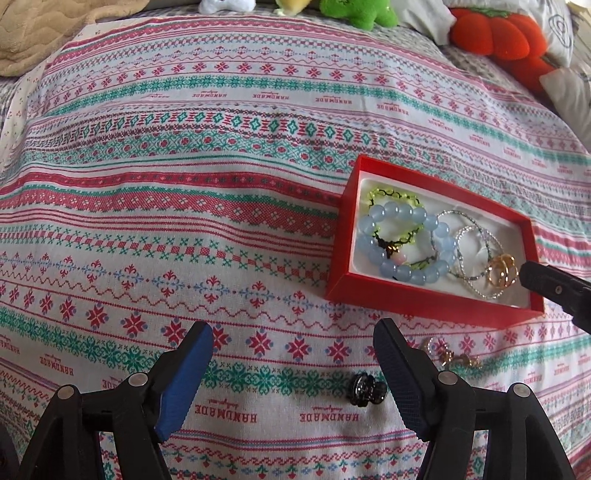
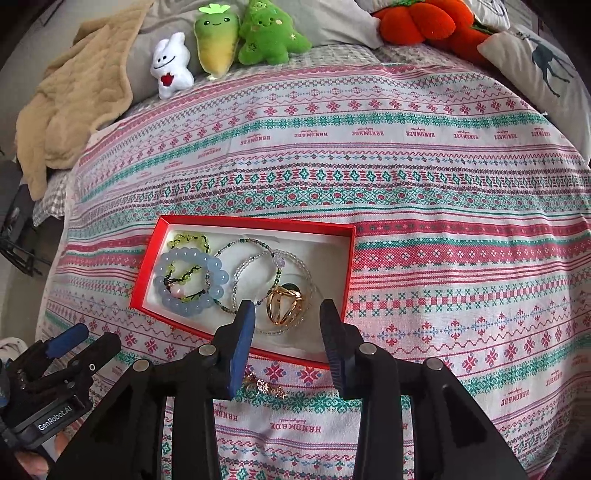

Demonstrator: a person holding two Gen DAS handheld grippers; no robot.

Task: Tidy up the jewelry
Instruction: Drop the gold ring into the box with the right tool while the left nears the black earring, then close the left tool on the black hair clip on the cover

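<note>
Jewelry lay partly in a shallow red cardboard box with a white lining, which sat on a large cotton cloth printed with pink, red and green cross-stitch bands spread over a bed. Along the far edge of the cloth were a beige quilted blanket, an orange plush pumpkin, a green plush tree, a green-and-yellow plush radish and a small white plush rabbit.

The left gripper hovered above the cloth short of the box, its blue-padded fingers spread wide with nothing between them. The right gripper reached over the near wall of the box, its fingers likewise apart and holding nothing; they stood either side of the gold piece without visibly touching it.

Inside the box, a pale blue round-bead bracelet lay at the left end, overlapping a lime-green beaded bracelet on black cord. Beside them lay thin loops of tiny clear and green seed beads, and on those rested a gold openwork hair clip.

Outside the box, on the cloth just beside its near wall, sat a small cluster of gold and crystal earrings. A small black claw clip lay on the cloth between the left gripper's fingers in its camera view.
</note>
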